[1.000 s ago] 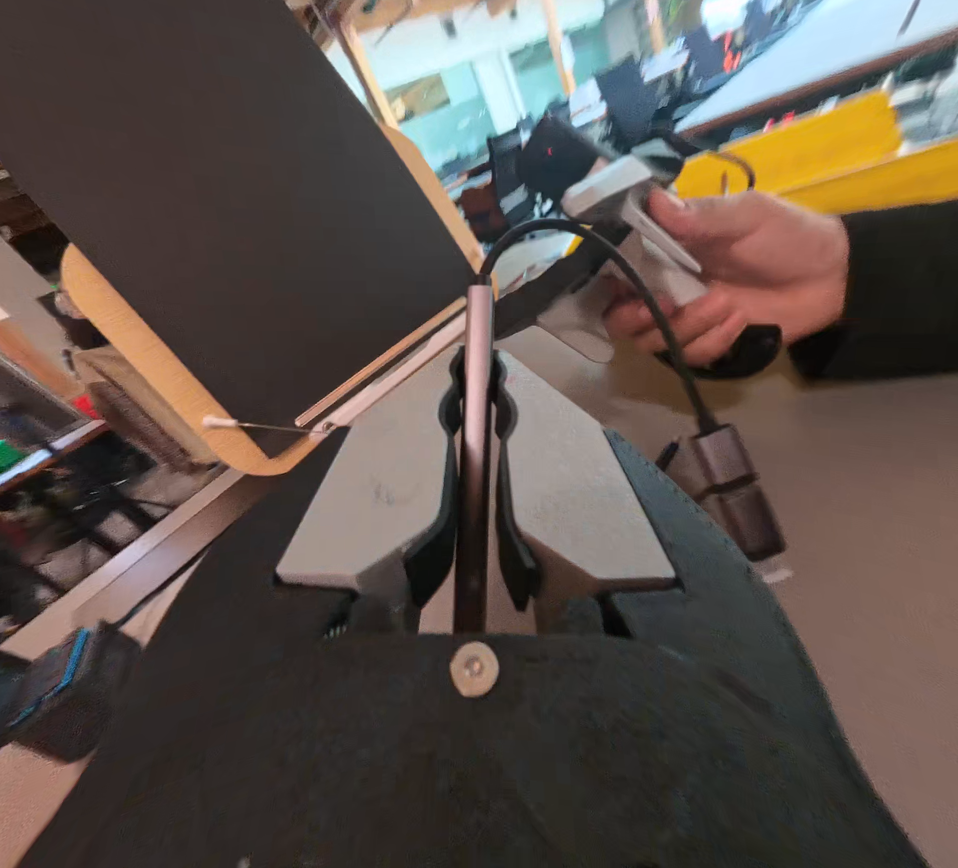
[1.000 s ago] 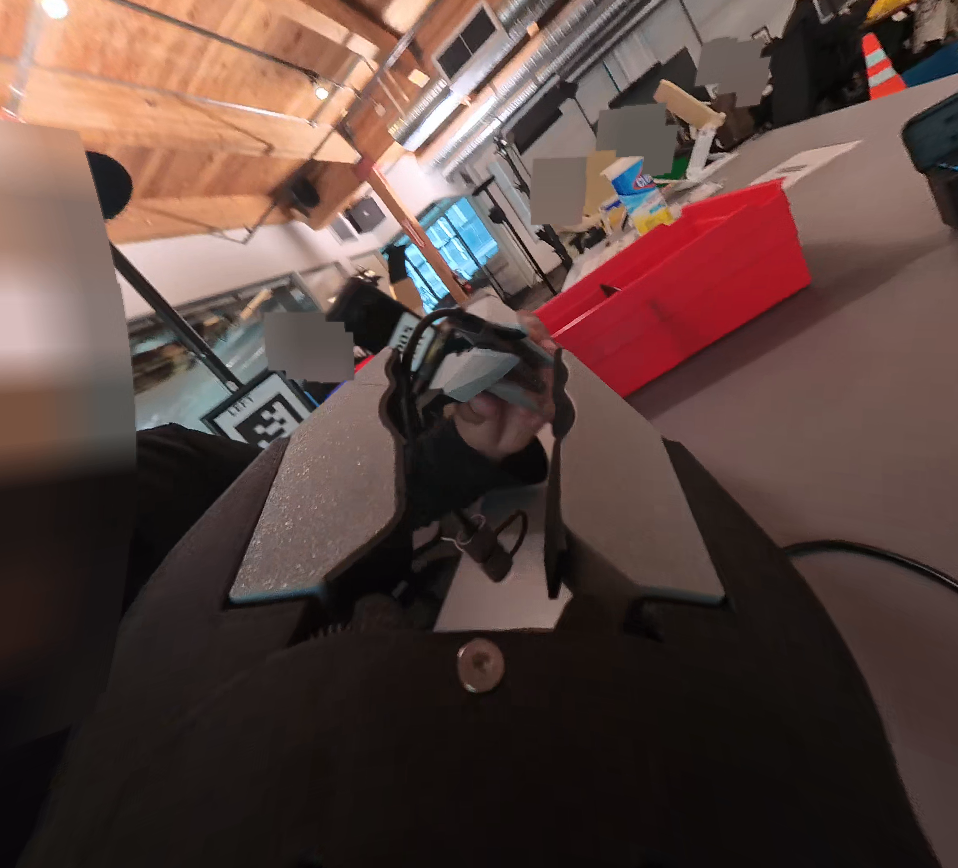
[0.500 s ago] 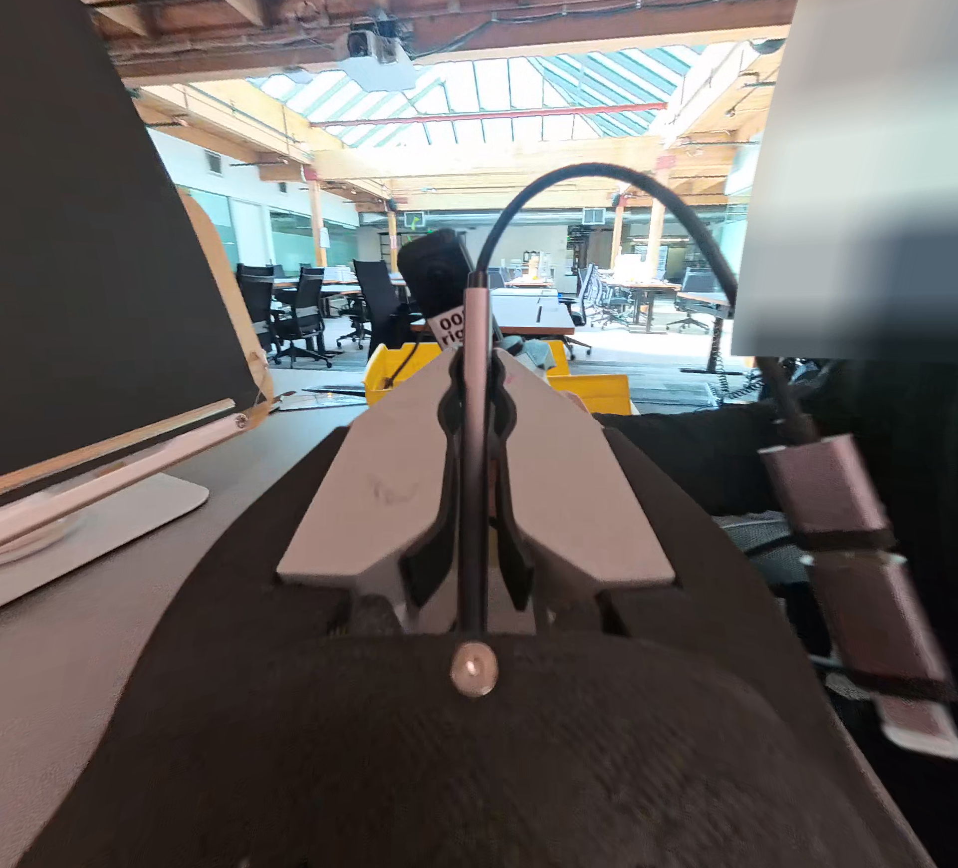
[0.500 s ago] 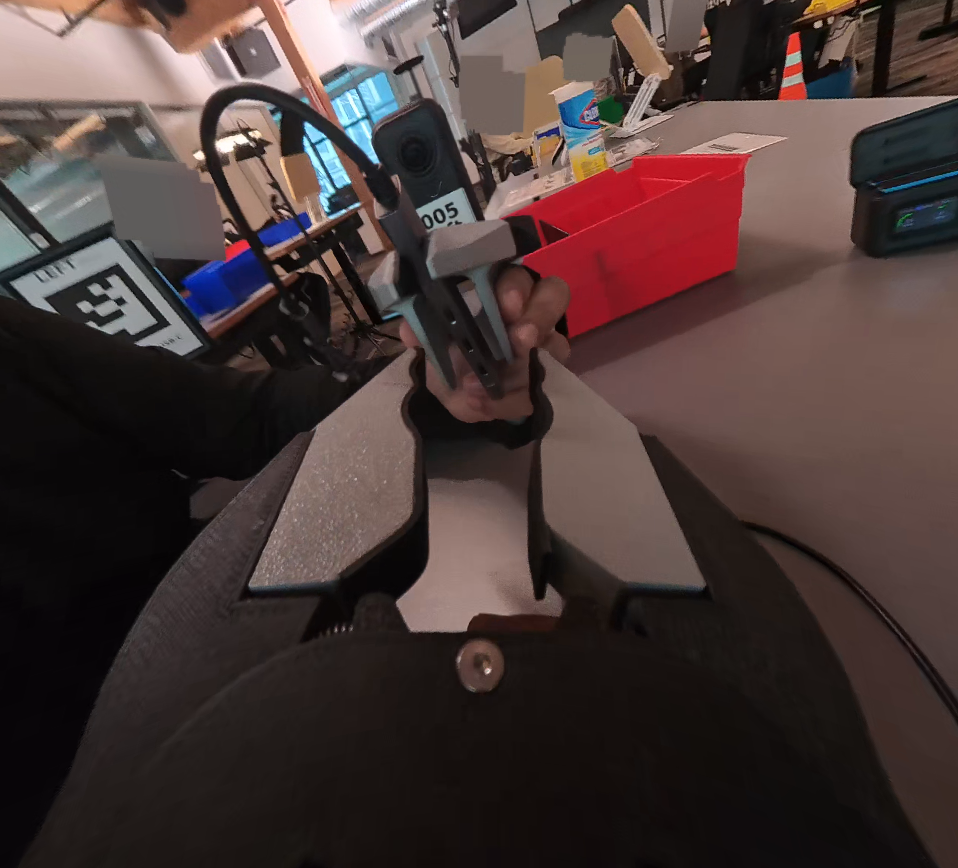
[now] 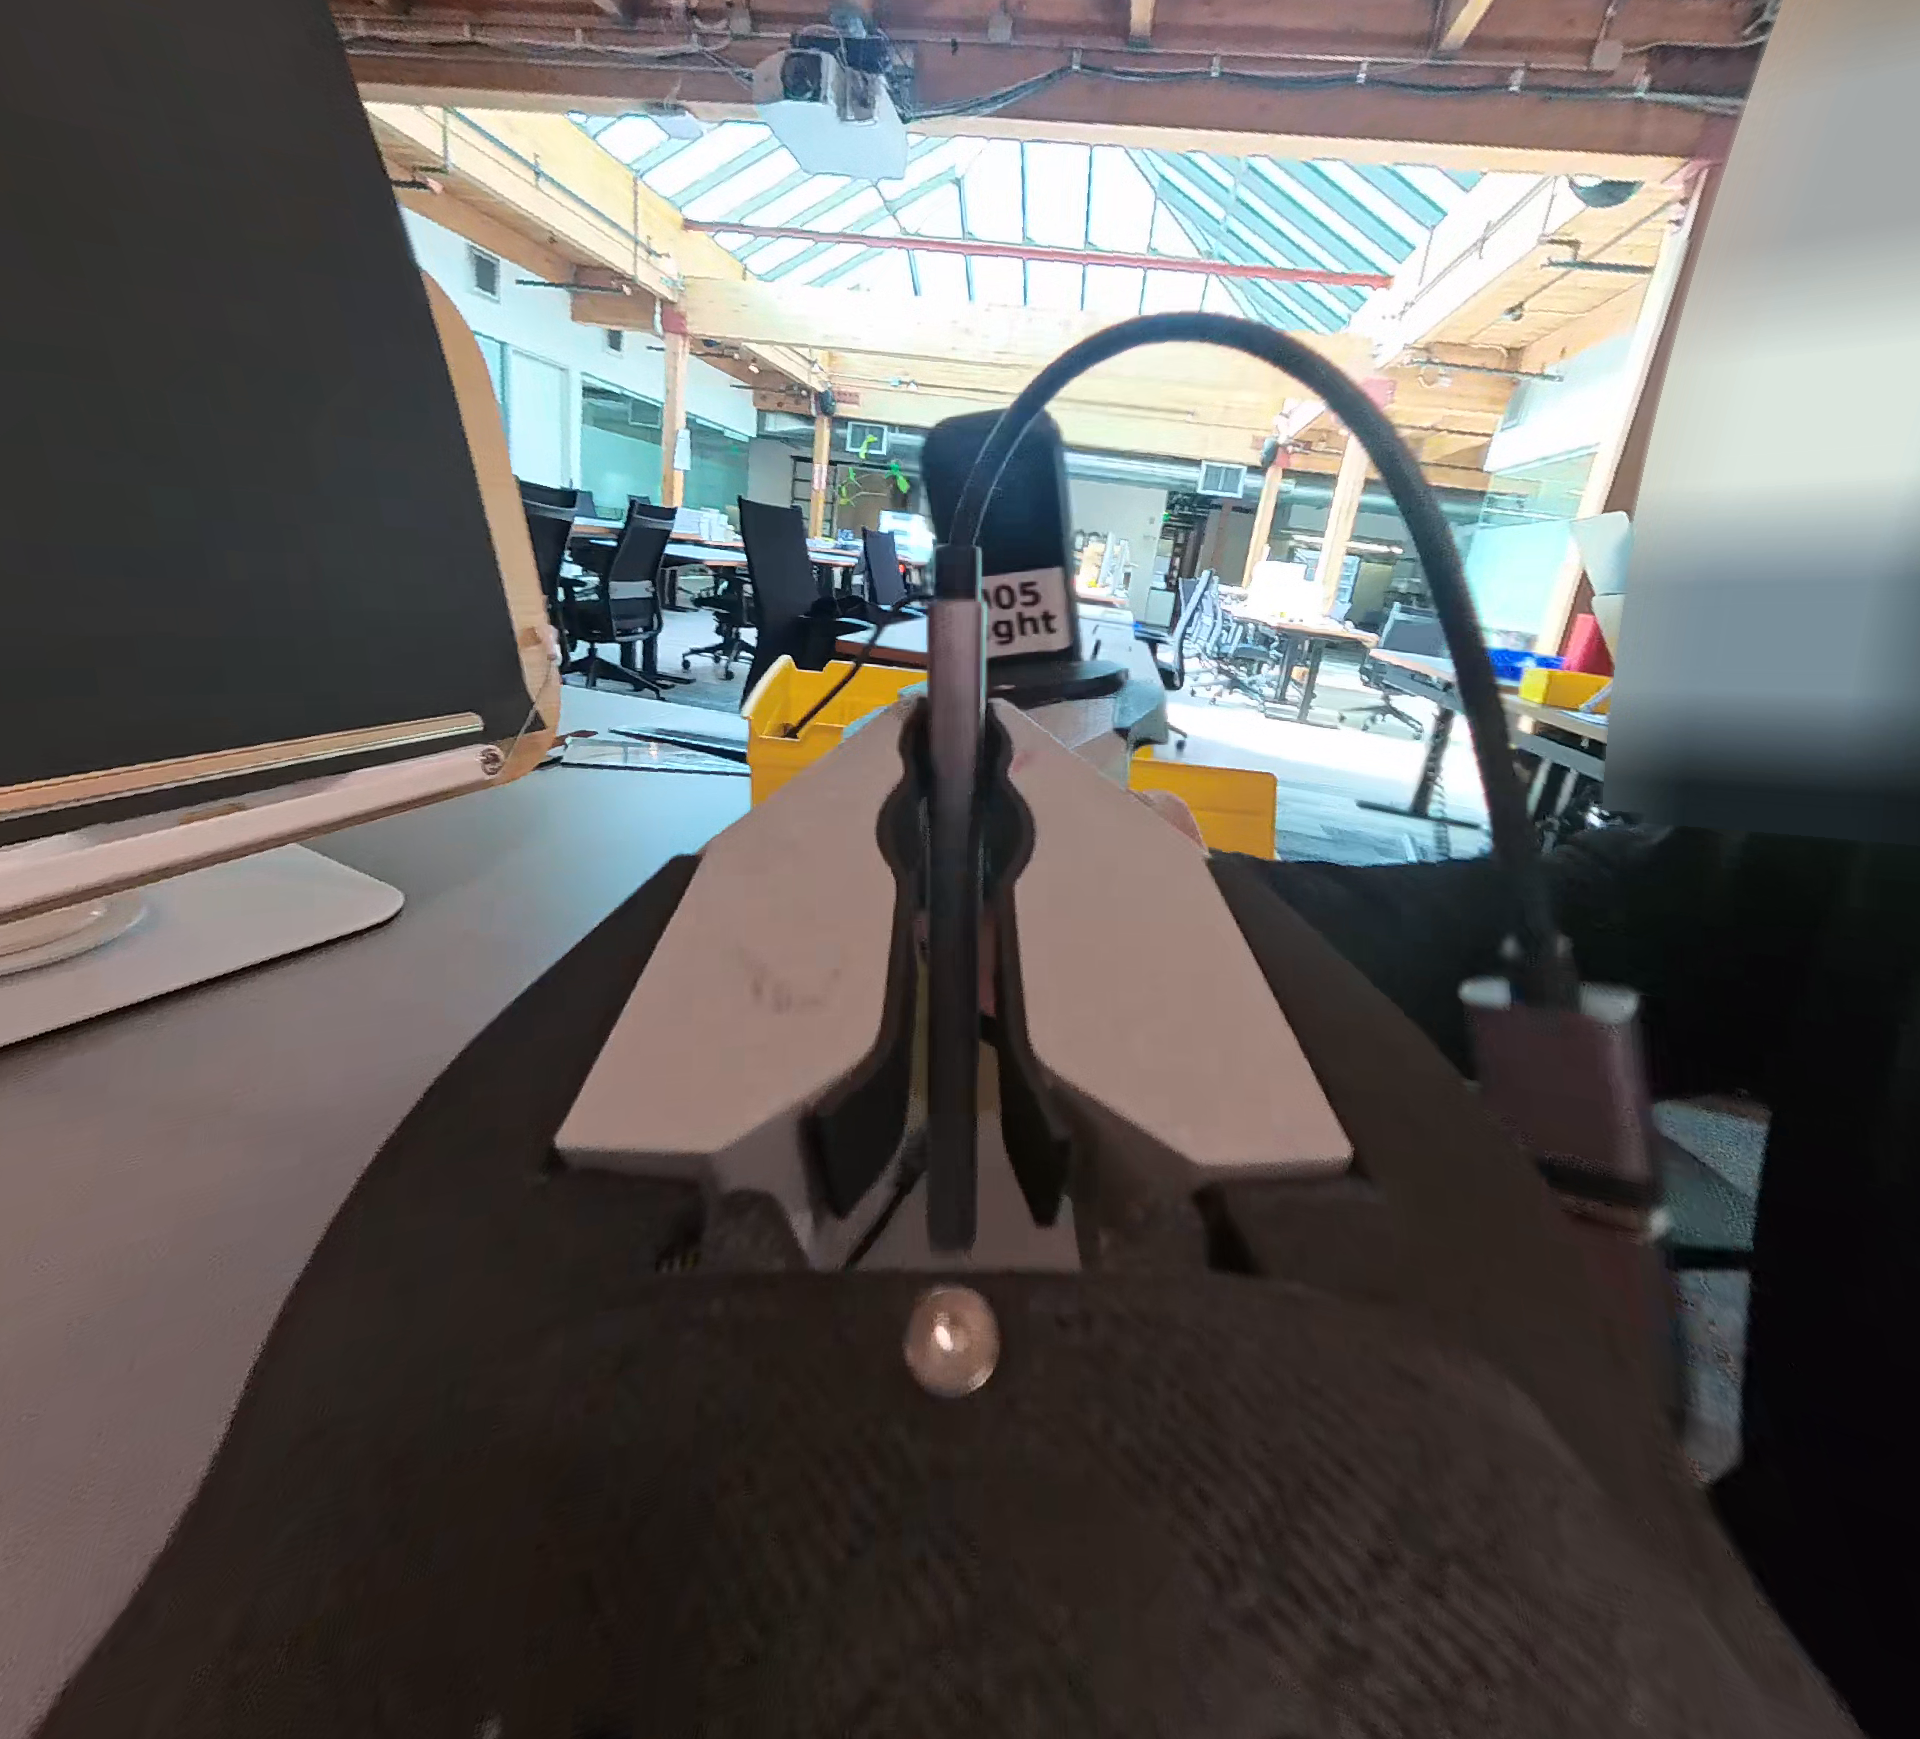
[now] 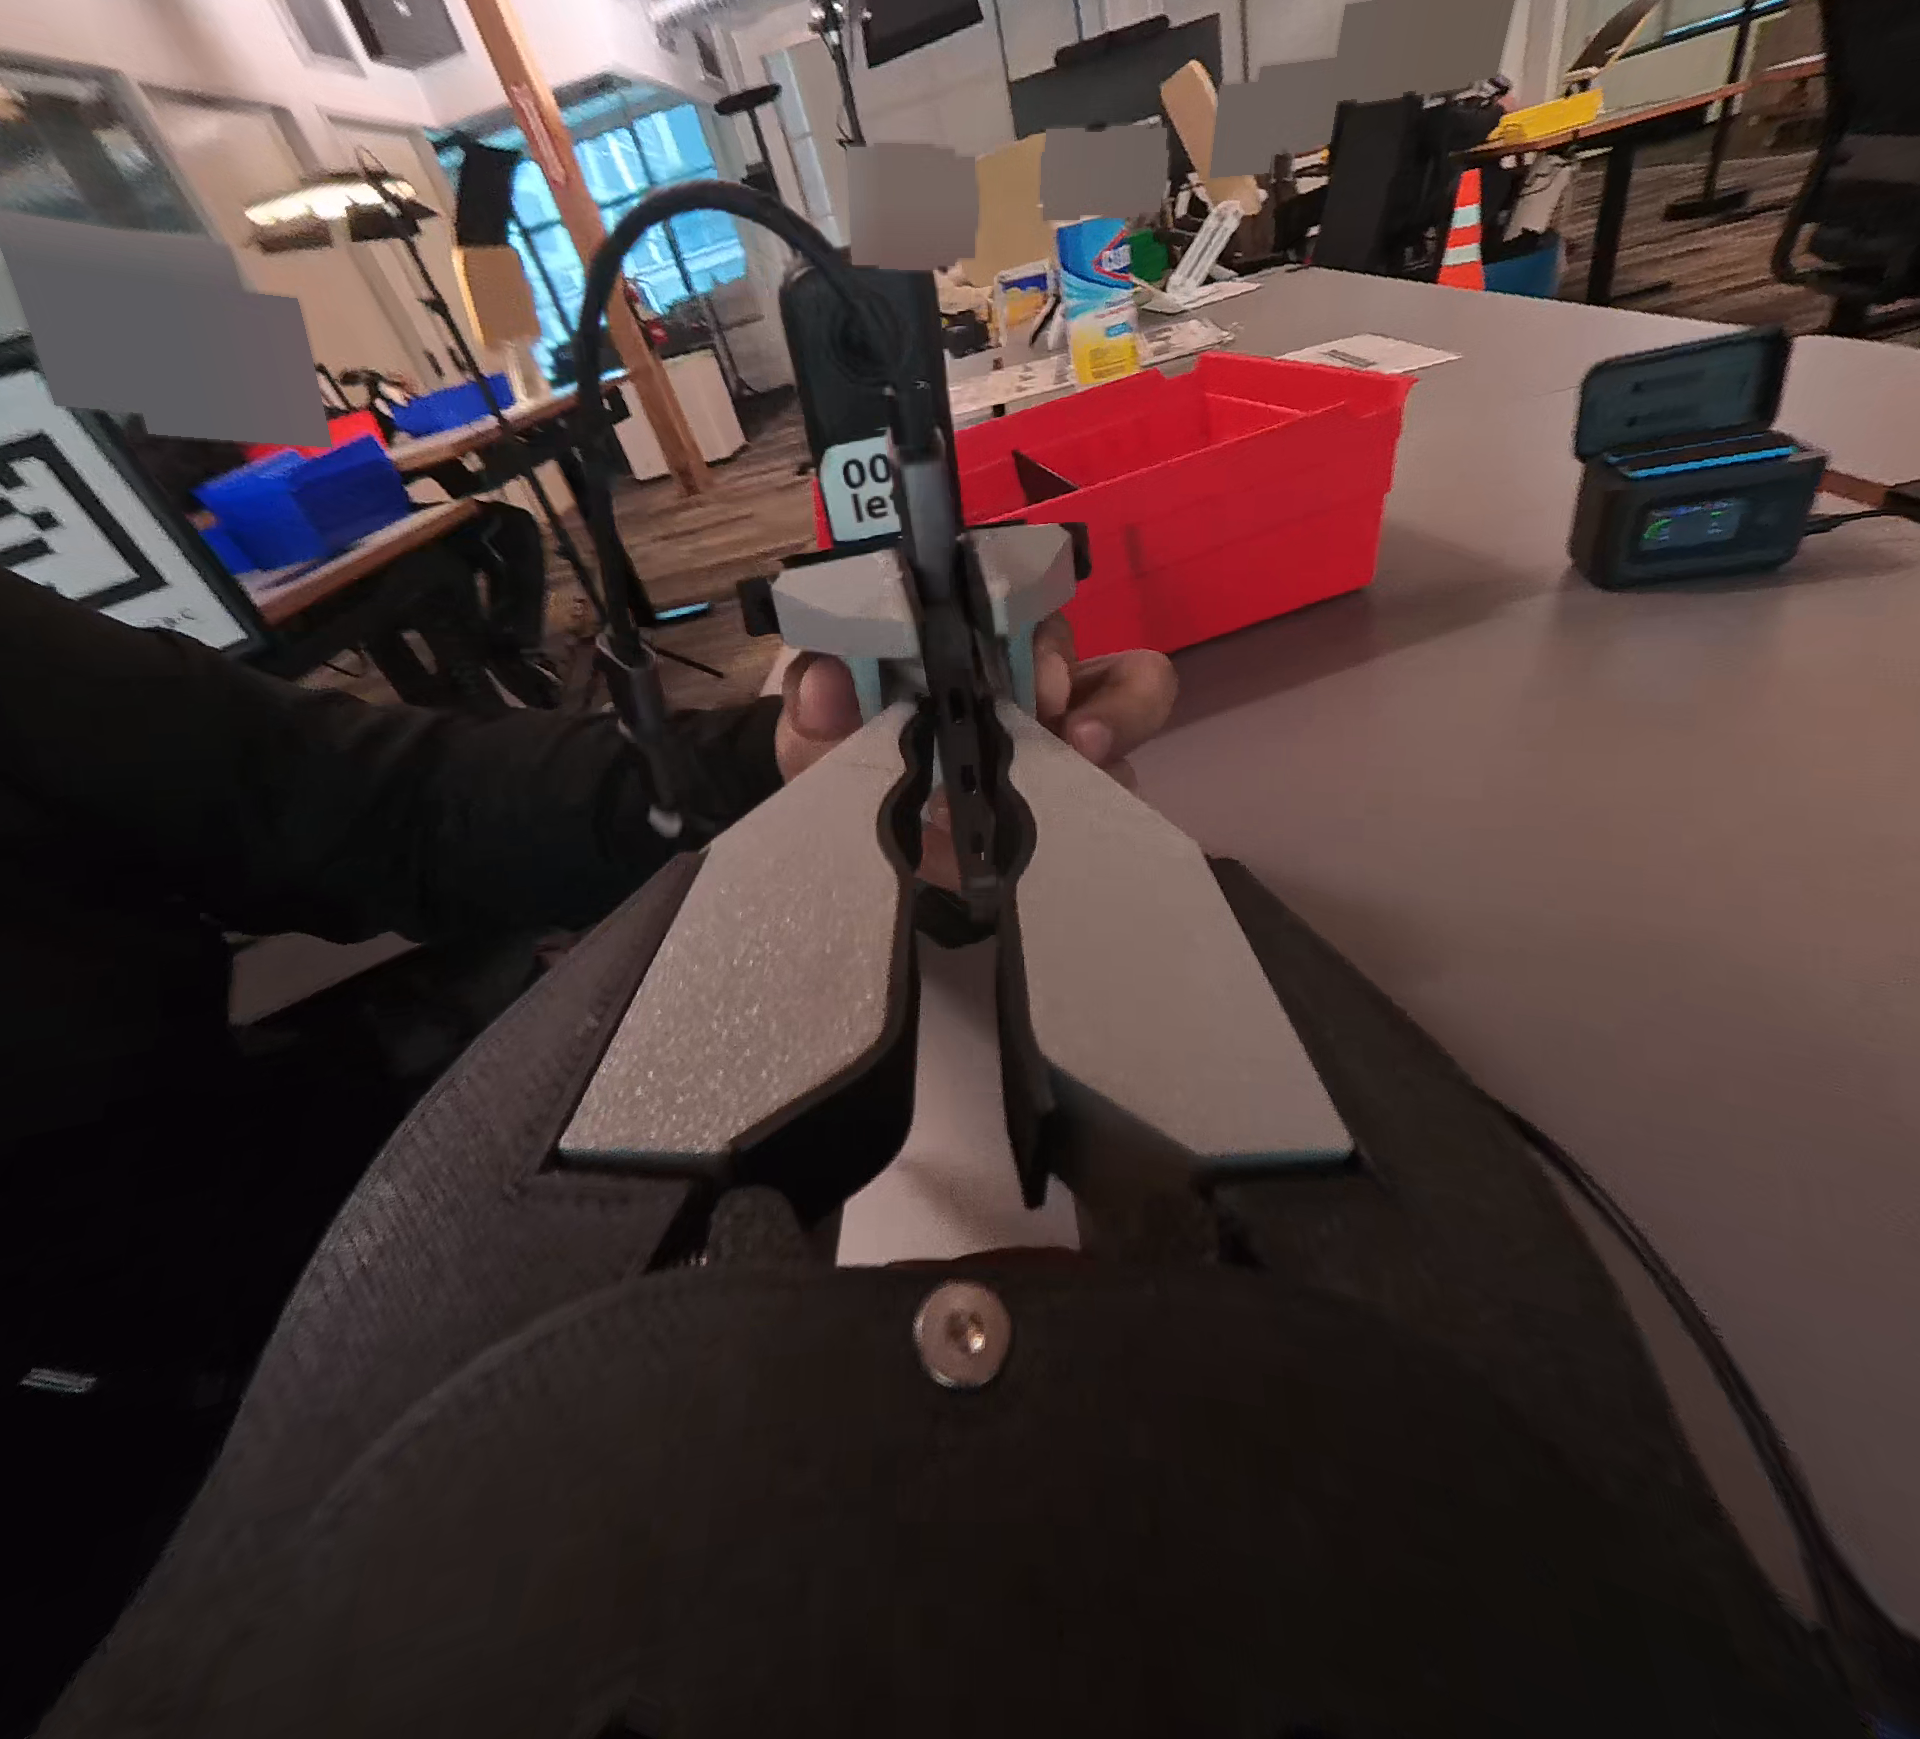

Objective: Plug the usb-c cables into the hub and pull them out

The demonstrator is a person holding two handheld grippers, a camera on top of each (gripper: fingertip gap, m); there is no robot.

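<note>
Left wrist view: camera sits close behind the left gripper (image 5: 954,816), level, looking along its fingers over the grey tabletop (image 5: 208,1118) toward open office. Right wrist view: camera close behind the right gripper (image 6: 956,816), facing the opposite way, toward the red bin (image 6: 1226,494). The two views face each other nearly head-on; shared: the hub (image 5: 953,910), each other's gripper, the tabletop.
</note>
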